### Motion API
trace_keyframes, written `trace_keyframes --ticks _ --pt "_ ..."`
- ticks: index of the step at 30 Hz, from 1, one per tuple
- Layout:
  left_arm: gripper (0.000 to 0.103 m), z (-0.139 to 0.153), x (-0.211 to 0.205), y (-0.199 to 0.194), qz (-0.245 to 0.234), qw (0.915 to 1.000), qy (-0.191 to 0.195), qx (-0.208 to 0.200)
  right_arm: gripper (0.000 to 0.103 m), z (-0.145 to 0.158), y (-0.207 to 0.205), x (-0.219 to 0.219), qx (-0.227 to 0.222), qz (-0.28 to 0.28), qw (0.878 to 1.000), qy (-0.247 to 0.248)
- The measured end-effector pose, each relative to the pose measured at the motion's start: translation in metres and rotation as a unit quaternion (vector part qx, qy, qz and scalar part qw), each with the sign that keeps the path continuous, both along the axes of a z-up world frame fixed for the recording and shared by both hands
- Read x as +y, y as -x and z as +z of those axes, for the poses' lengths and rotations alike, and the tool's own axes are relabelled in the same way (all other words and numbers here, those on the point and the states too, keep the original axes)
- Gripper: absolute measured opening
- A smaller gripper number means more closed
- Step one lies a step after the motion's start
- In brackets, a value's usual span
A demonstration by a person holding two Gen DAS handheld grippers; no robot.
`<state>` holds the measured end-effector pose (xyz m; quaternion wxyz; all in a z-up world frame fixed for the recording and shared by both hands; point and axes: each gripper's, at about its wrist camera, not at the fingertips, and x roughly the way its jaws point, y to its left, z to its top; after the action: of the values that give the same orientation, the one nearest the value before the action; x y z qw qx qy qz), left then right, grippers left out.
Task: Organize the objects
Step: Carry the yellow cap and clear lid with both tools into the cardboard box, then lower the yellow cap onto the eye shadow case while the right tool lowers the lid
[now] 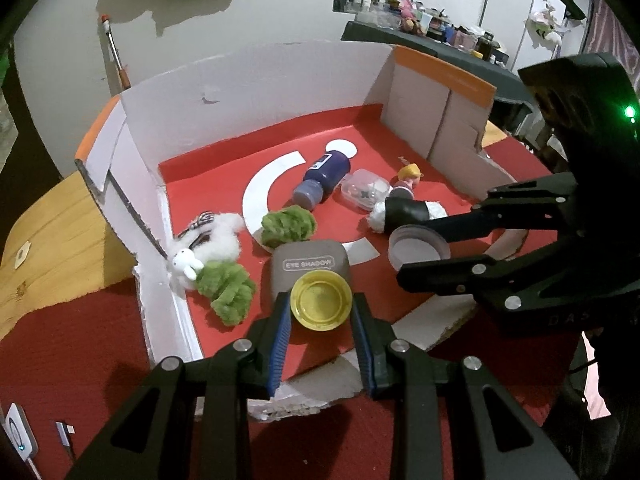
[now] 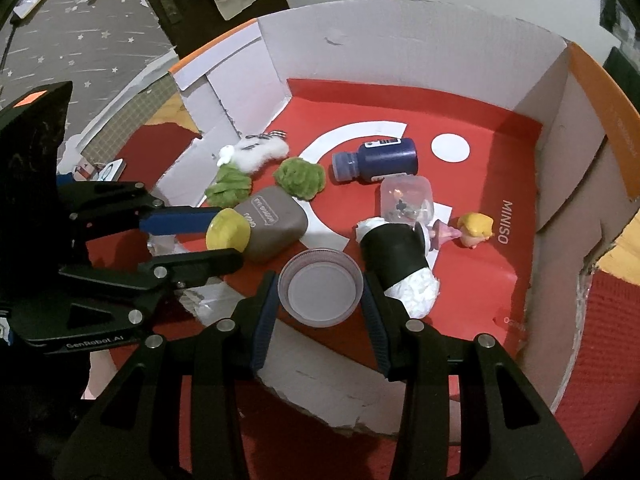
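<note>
Holding two lids over the box [image 2: 472, 40], the left gripper [image 1: 321, 308] pinched a yellow lid [image 1: 321, 301] and the right gripper [image 2: 320, 284] pinched a pale lid [image 2: 321, 286]; toys already lay inside at 12 o'clock, so it looked nearly done

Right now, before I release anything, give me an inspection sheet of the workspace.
Surface: red-lined white cardboard box, set on a red cloth over a wooden table.
Job's things: round yellow lid and round grey lid, both held over the box.
Clutter: dark blue bottle lying down, brown eye-shadow case, two green fuzzy pieces, white plush bunny, clear plastic case, blonde figurine.
Grippers: left gripper shut on the yellow lid; right gripper shut on the grey lid.
Cables: nothing seen.
Surroundings: cluttered dark shelf.
</note>
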<state>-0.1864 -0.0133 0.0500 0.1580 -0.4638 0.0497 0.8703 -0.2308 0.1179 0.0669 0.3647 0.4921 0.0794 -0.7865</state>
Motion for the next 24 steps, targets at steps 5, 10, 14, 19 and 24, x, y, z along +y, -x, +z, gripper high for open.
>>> trace_keyframes --ticks 5,10,14,19,24 --pt "0.031 0.002 0.002 -0.007 -0.014 0.9999 -0.007 0.0 0.04 -0.002 0.001 0.0 0.0 -0.009 1.0 0.0" --pt "0.031 -0.001 0.008 -0.016 -0.046 0.9989 0.001 -0.006 0.04 -0.004 -0.001 -0.002 -0.004 -0.008 1.0 0.0" --pt "0.031 -0.008 0.001 -0.008 -0.044 0.9985 -0.023 -0.026 0.04 -0.005 -0.001 -0.003 -0.007 -0.009 1.0 0.001" --pt "0.031 -0.016 -0.002 0.002 -0.003 0.9997 0.022 -0.013 0.04 -0.008 -0.001 -0.002 -0.011 -0.01 1.0 0.002" --pt "0.031 -0.021 -0.009 0.009 0.016 0.9997 0.016 -0.012 0.04 -0.01 0.0 -0.002 -0.011 -0.01 1.0 0.003"
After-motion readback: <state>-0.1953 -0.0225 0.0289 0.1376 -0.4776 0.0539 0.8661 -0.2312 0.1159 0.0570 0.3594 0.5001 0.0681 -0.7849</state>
